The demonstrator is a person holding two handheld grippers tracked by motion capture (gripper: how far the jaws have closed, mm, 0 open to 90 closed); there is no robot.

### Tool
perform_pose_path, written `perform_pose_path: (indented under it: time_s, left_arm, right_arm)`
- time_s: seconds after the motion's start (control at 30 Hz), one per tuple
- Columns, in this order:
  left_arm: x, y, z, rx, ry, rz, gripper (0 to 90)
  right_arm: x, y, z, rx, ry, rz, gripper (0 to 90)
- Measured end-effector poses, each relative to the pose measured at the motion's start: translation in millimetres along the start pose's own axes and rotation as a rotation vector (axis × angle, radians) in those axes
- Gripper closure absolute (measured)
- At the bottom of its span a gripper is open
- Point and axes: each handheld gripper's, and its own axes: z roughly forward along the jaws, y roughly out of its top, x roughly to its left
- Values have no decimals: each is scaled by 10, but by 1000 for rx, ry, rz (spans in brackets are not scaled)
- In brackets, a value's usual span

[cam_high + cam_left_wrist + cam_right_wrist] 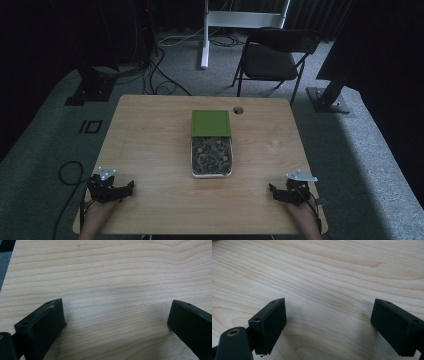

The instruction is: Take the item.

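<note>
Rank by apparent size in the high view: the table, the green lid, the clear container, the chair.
1. table
2. chair, though it stands farther away
3. clear container and green lid look nearly alike; I cannot rank them.

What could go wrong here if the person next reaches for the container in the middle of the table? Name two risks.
1. The green lid lies behind the clear container, which is open and full of small items; a knock could probably spill them.
2. The left gripper and right gripper both rest near the table's front edge, with cables trailing off it, which might snag.
</note>
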Motion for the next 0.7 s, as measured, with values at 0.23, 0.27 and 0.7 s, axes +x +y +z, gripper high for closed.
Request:
perform_pose_path:
  time_s: [0.23, 0.27, 0.7]
  left_arm:
    - [0, 0, 0, 0, 0, -1, 17]
    - [0, 0, 0, 0, 0, 0, 17]
    - [0, 1, 0, 0, 0, -1, 17]
  right_arm:
    - [-15, 22, 0, 14, 9, -8, 136]
    - [-18, 30, 0, 21, 11, -10, 137]
    - [9, 87, 3, 48, -27, -20, 139]
